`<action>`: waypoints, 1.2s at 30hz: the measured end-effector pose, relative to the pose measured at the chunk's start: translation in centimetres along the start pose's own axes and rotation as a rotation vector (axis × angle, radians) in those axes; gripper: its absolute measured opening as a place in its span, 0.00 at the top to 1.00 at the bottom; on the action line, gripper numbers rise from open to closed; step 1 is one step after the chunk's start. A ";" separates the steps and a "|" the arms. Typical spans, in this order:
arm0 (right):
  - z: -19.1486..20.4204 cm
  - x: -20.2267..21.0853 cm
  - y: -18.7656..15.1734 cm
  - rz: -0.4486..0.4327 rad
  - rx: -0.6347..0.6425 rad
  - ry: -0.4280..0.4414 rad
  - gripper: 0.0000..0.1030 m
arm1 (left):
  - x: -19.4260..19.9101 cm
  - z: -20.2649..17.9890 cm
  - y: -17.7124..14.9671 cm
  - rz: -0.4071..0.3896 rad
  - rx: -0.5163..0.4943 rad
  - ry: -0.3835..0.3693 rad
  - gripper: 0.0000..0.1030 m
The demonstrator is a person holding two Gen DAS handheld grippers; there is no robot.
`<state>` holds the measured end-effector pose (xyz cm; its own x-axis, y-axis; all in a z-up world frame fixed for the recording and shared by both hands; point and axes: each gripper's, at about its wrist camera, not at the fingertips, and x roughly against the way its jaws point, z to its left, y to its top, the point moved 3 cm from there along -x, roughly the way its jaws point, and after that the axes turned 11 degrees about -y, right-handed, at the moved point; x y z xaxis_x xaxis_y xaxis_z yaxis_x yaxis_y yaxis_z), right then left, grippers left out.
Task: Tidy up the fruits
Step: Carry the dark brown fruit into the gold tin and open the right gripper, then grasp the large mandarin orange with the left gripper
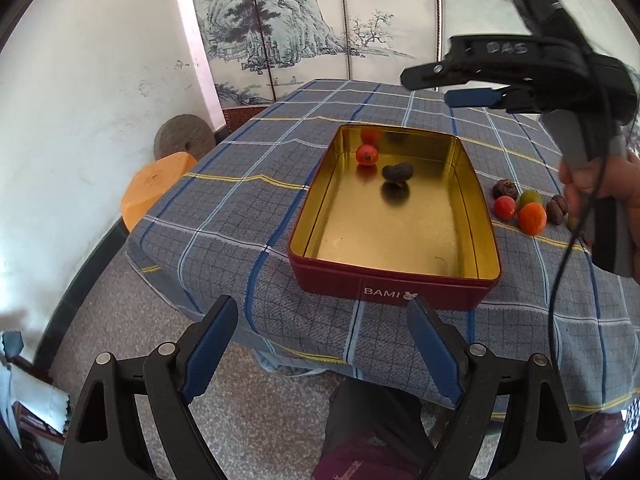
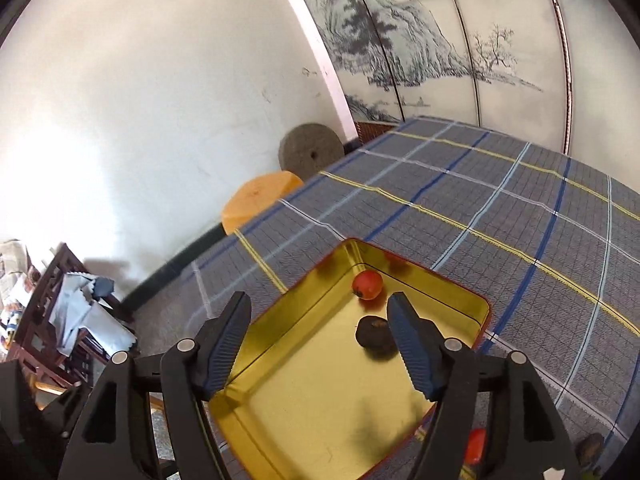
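Two claws hover over our table (image 1: 224, 216), which is draped in a grey woven cloth crossed with blue, white and yellow lines. On it sits the largest task item, a rectangular metal tin (image 1: 394, 294) with dark red outer walls marked BAMI and a shiny gold interior; in the left wrist view its long axis runs away from us toward the painted screen (image 1: 280, 32). Inside, near the far left corner, we see a round, smooth red-orange fruit (image 1: 367, 154) beside the wall, and just nearer to us a dark, wrinkled, lumpy fruit (image 1: 397, 172) lying with its longer side across the tin. The rest of the gold floor is bare and reflective. Our right claw (image 2: 320, 344), black-framed with ribbed blue pads, hangs above the tin with its jaws parted about halfway and nothing between them; the dark fruit lies below, close to one pad. Our left claw (image 1: 322, 352) is held wide apart at the near table edge, gripping nothing. Right of the tin, on the cloth, we find a small cluster (image 1: 528, 208) of loose fruits: red, green and orange round ones, plus two brown wrinkled ones, close together.
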<state>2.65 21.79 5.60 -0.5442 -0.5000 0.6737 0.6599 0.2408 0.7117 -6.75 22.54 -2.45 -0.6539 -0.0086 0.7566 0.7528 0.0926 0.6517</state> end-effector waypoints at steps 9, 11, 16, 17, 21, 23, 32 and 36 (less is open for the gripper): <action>-2.4 9.3 -8.9 -0.088 0.077 -0.033 0.28 | 0.7 -1.7 0.1 -0.022 -0.059 -0.066 0.16; -3.9 11.0 -12.2 -0.058 0.095 -0.103 0.28 | 1.0 -2.7 0.3 -0.036 -0.091 -0.100 0.16; -9.3 14.7 -18.0 -0.006 0.055 -0.261 0.28 | 1.1 -6.1 1.2 -0.035 -0.159 -0.214 0.16; -10.9 15.6 -18.7 -0.009 0.021 -0.285 0.28 | 1.0 -6.6 1.4 -0.030 -0.165 -0.234 0.16; -16.8 18.2 -20.6 -0.037 -0.121 -0.391 0.27 | 0.3 -9.5 2.6 0.000 -0.213 -0.344 0.16; -19.7 19.1 -21.4 -0.042 -0.181 -0.449 0.23 | -0.4 -11.4 3.4 0.027 -0.241 -0.390 0.16; -27.2 20.0 -24.3 -0.075 -0.408 -0.438 0.20 | -6.5 -18.9 6.9 0.102 -0.328 -0.507 0.17; -26.3 20.0 -24.3 -0.091 -0.340 -0.411 0.15 | -9.8 -21.0 7.8 0.131 -0.401 -0.470 0.30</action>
<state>-10.60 -15.94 -3.47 -0.7199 -0.1228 0.6831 0.6939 -0.1055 0.7123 7.15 2.47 -3.65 -0.4491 0.4239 0.7865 0.7391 -0.3184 0.5936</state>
